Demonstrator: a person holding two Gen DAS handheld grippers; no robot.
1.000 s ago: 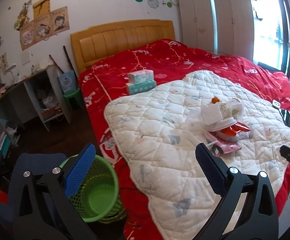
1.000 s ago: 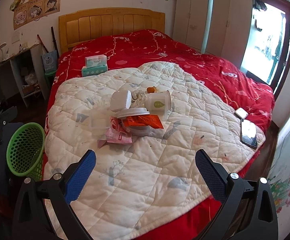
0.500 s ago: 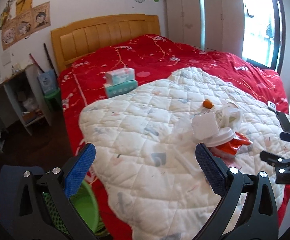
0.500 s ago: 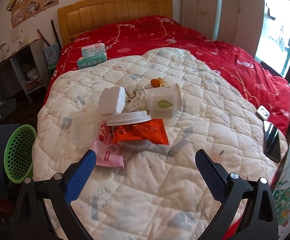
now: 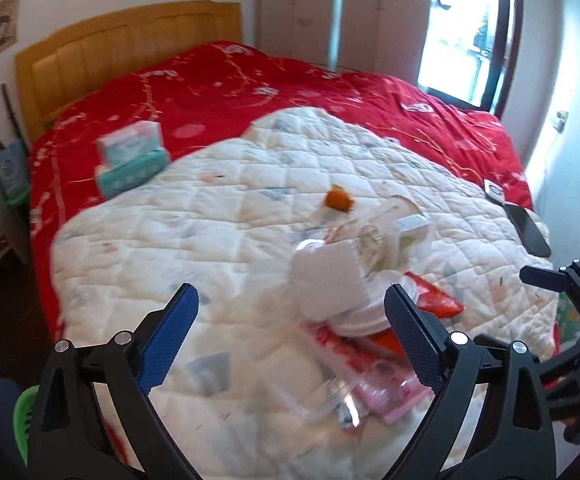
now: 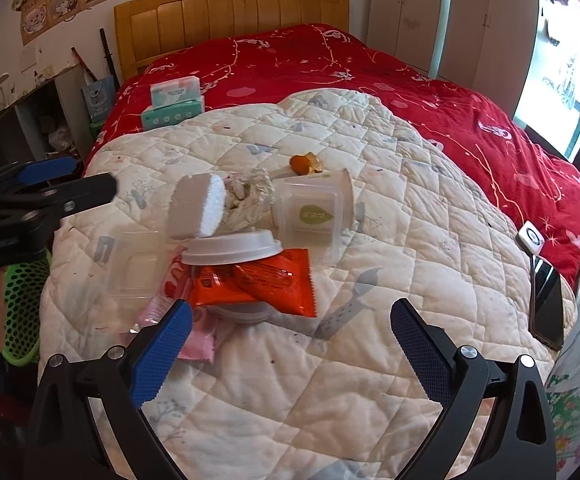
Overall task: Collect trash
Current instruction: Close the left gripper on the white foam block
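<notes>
A pile of trash lies on the white quilt: a white foam block, a white cup lid, an orange snack wrapper, a pink wrapper, a clear tub with a green label, a clear plastic tray, crumpled film and an orange peel. My right gripper is open and empty just in front of the pile. My left gripper is open and empty above the pile's left side, near the foam block. The green mesh bin stands left of the bed.
Two tissue packs are stacked on the red bedspread near the wooden headboard. A phone and a small white device lie at the bed's right edge. A desk stands at the left wall, wardrobes and a window at the right.
Both grippers have moved closer to the trash pile. The left gripper swung right from over the green bin to above the quilt. Both stay open.
</notes>
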